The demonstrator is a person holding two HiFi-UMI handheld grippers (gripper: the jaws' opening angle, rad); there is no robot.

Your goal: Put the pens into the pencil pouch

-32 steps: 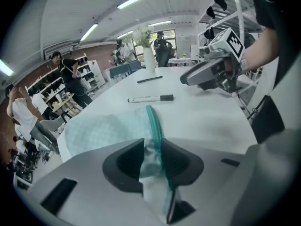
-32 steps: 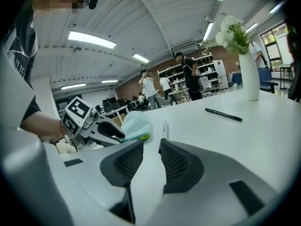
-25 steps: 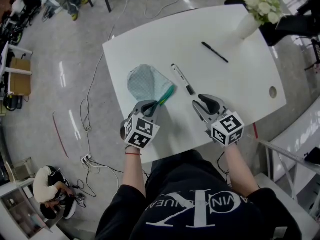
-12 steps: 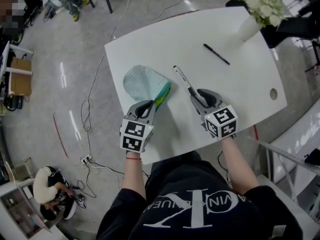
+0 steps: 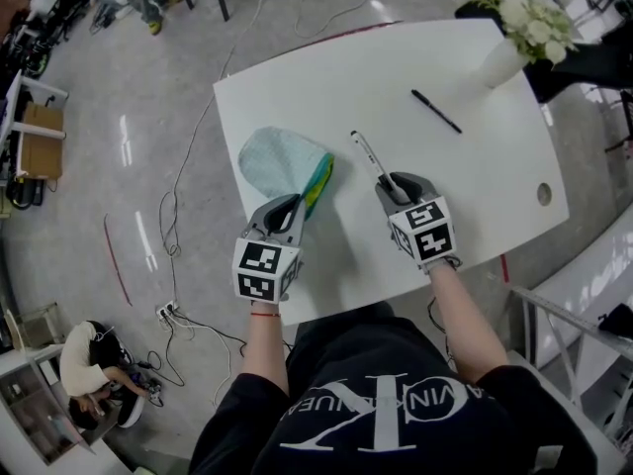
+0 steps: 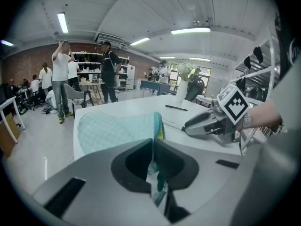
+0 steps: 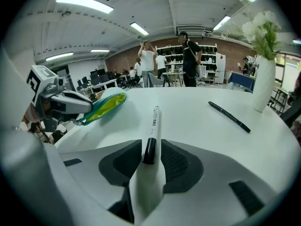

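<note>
Jaws of right gripper (image 5: 395, 188): had just been opening, stood at their widest, astride the black cap end of white marker (image 5: 364, 152), pads not pressing. Marker lay on desk (image 5: 475, 181), long axis running straight ahead of them. Jaws of left gripper (image 5: 290, 206): nipped together on the mouth edge of pencil pouch (image 5: 280, 161), beside the marker. Black pen (image 5: 436, 112): well beyond, nearer the right hand.
</note>
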